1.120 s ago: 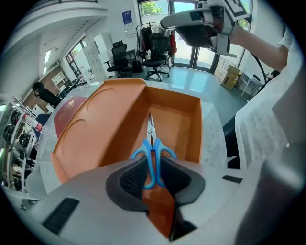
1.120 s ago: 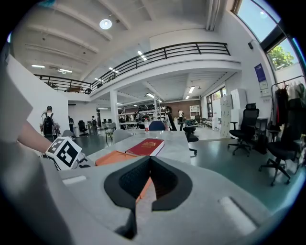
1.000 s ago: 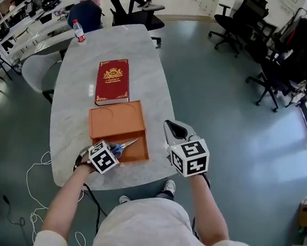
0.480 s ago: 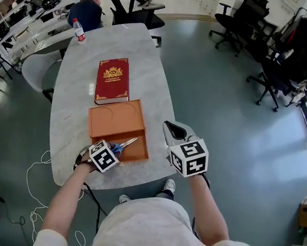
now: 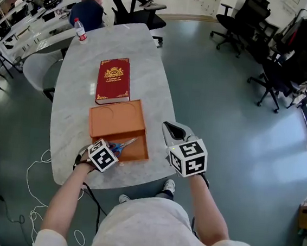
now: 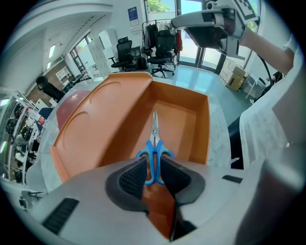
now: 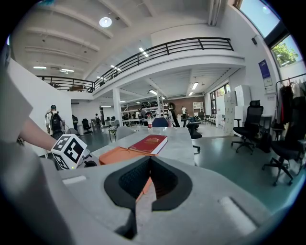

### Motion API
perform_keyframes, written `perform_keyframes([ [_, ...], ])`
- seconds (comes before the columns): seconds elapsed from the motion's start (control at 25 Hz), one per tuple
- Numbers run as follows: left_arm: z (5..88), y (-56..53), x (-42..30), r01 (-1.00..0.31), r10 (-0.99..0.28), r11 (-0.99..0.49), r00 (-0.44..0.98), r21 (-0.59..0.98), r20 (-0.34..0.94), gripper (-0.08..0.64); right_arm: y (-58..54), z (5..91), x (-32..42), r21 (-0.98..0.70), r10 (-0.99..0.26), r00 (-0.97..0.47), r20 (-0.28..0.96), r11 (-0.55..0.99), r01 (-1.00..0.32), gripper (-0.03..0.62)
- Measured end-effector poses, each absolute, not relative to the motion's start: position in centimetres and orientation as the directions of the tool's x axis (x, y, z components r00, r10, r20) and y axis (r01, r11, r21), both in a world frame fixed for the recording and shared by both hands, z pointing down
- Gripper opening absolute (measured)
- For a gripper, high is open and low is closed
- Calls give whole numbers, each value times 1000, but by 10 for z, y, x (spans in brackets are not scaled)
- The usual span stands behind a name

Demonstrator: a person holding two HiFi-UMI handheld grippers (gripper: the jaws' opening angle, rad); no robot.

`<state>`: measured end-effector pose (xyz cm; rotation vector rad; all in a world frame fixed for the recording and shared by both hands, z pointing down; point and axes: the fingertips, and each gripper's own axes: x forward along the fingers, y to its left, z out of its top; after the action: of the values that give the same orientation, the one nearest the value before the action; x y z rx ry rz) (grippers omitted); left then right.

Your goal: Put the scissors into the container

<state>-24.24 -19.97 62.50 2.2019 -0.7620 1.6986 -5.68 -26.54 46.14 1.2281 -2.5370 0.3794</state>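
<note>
Left gripper (image 6: 153, 168) is clamped on the blue handles of the scissors (image 6: 154, 136), blades pointing ahead, low inside the orange container (image 6: 114, 119), likely lined up for release. Right gripper (image 7: 149, 165) is closed and empty, held aside off the tabletop (image 5: 81, 85).

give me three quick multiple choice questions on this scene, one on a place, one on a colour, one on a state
1. Where does the red book lie?
A) on the table, beyond the orange container
B) inside the container
C) on the floor

2. What colour are the handles of the scissors?
A) red
B) blue
C) black

3. How does the left gripper stand?
A) open and empty
B) shut on a bottle
C) shut on the scissors

Answers:
1 A, the head view shows the book flat on the table past the container.
2 B, the left gripper view shows blue loops.
3 C, its jaws press on the handles over the open compartment.
</note>
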Motion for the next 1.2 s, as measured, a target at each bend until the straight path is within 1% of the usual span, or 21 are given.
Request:
perform_keyframes([
  [0.28, 615, -201, -247, -608, -290, -786, 200, -113, 936, 81, -265, 464, -64, -115, -696, -610, 378, 618, -777, 5],
  [0.64, 583, -201, -259, -718, -398, -686, 233, -119, 887, 80, -267, 463, -82, -114, -665, -643, 380, 656, -746, 5],
  [0.8, 567, -200, -265, -787, -450, -613, 270, -74, 851, 80, -268, 463, -89, -103, -650, -656, 384, 675, -730, 5],
  [0.96, 545, -203, -275, -847, -540, -526, 261, -79, 800, 77, -269, 461, -94, -98, -636, -665, 391, 690, -717, 5],
  [1.2, 496, -214, -299, -934, -716, -351, 224, -63, 661, 61, -271, 449, -102, -85, -628, -681, 376, 709, -700, 5],
])
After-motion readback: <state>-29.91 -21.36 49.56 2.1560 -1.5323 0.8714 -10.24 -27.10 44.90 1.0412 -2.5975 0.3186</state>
